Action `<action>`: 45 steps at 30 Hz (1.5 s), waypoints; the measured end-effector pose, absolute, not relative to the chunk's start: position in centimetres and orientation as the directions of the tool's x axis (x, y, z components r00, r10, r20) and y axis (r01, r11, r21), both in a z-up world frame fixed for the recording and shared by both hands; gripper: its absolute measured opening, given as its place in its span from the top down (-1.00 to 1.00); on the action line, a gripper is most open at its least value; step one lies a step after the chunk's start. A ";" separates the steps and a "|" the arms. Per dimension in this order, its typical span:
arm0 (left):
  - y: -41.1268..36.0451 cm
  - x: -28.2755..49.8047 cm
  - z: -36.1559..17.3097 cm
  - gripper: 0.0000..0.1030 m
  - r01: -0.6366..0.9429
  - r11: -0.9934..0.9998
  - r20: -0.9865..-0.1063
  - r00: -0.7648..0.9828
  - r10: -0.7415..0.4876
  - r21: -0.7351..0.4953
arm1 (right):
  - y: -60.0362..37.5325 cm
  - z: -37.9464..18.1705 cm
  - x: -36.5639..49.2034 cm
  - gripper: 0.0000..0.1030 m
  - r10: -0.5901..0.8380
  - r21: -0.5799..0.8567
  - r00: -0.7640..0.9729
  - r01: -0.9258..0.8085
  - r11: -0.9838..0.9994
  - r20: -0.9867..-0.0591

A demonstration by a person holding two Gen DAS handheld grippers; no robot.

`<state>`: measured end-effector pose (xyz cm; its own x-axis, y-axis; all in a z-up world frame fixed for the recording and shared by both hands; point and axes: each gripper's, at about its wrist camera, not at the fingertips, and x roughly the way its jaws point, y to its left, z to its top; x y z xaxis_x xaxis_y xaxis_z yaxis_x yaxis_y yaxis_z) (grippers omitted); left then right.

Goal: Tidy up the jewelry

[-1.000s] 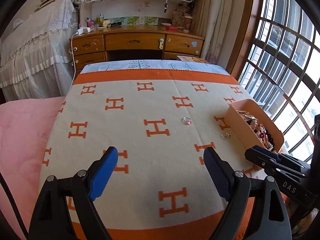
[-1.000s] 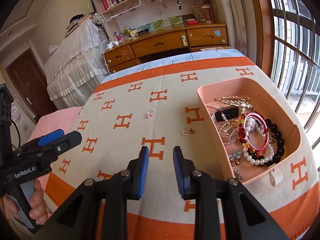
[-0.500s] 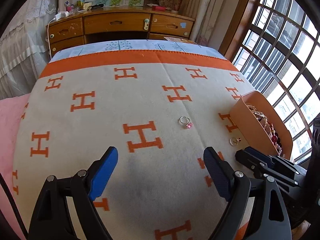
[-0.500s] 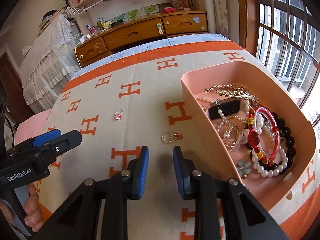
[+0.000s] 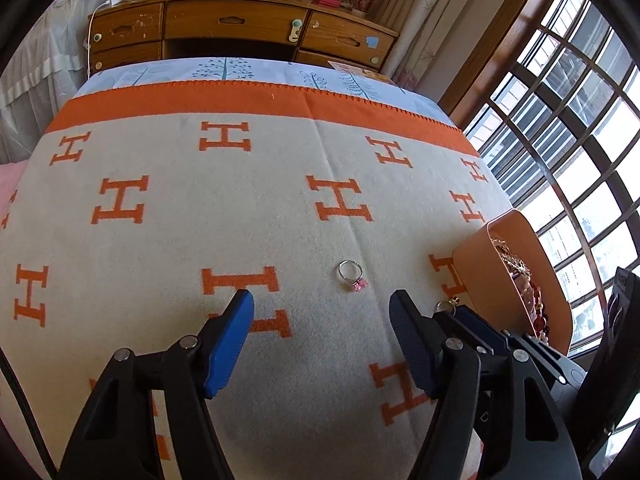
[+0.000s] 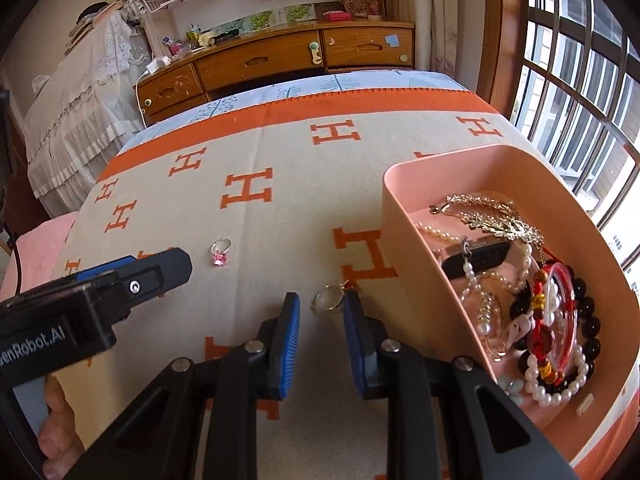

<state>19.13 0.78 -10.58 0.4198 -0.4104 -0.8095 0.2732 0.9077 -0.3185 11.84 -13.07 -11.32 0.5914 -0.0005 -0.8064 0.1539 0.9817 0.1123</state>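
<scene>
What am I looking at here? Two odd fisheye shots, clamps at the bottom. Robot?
No robot: a person holds a two-finger tool in each hand, with a camera on each looking along its fingers. The left view shows the left tool, jaws wide, near a pink-stone ring on the H-patterned blanket. The right view shows the right tool, jaws either side of a red-stone ring but not closed on it. Beside it, a pink tray holds bracelets and pearls. Nothing is held.

Red-stone ring (image 5: 447, 305) mostly hidden, perhaps behind right tongs (image 5: 476, 322).
</scene>
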 end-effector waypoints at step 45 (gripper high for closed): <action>-2.8 16.9 -11.2 0.88 0.239 0.957 -0.808 0.526 -0.267 -0.161 | -16.8 -9.2 6.9 0.98 0.306 0.360 0.660 -0.057 0.931 -0.686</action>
